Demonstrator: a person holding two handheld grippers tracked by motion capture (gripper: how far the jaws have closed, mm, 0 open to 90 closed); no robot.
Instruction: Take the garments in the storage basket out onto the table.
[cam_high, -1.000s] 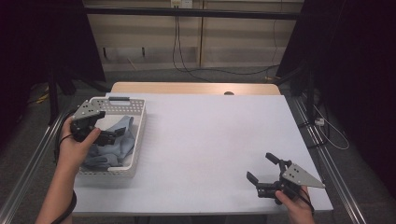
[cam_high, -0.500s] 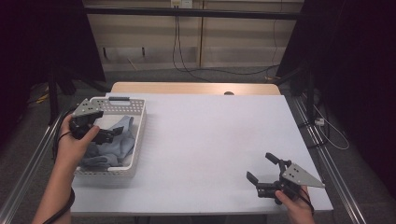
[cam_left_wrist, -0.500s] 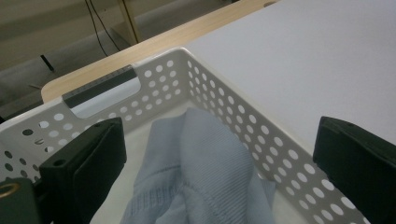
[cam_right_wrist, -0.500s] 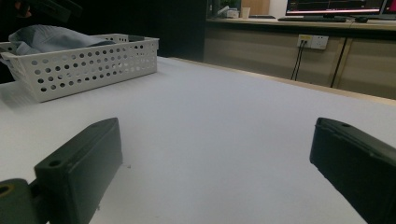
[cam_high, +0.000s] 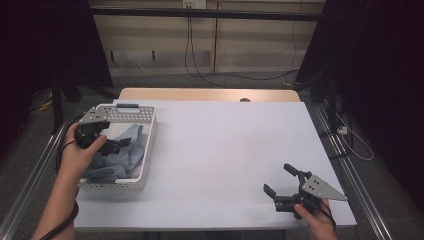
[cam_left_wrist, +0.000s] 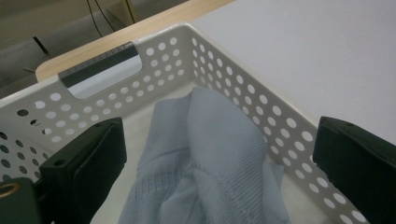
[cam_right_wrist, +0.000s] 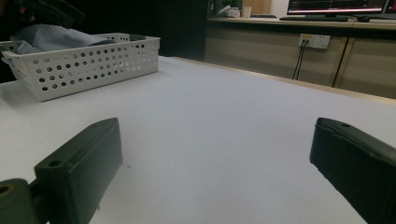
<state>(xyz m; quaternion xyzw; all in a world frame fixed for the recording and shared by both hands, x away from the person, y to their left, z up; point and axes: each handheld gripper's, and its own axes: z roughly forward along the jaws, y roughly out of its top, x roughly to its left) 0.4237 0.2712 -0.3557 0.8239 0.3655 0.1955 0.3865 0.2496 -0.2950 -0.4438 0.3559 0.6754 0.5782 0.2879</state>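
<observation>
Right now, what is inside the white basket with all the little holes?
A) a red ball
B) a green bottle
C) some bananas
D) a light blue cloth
D: the left gripper view shows a light blue cloth bunched up inside the white basket, with the left gripper open above it.

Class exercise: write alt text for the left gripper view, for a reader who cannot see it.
A crumpled light blue knitted garment lies in a white perforated plastic basket, seen between the left gripper's two open black fingers. The basket stands on a white table.
</observation>
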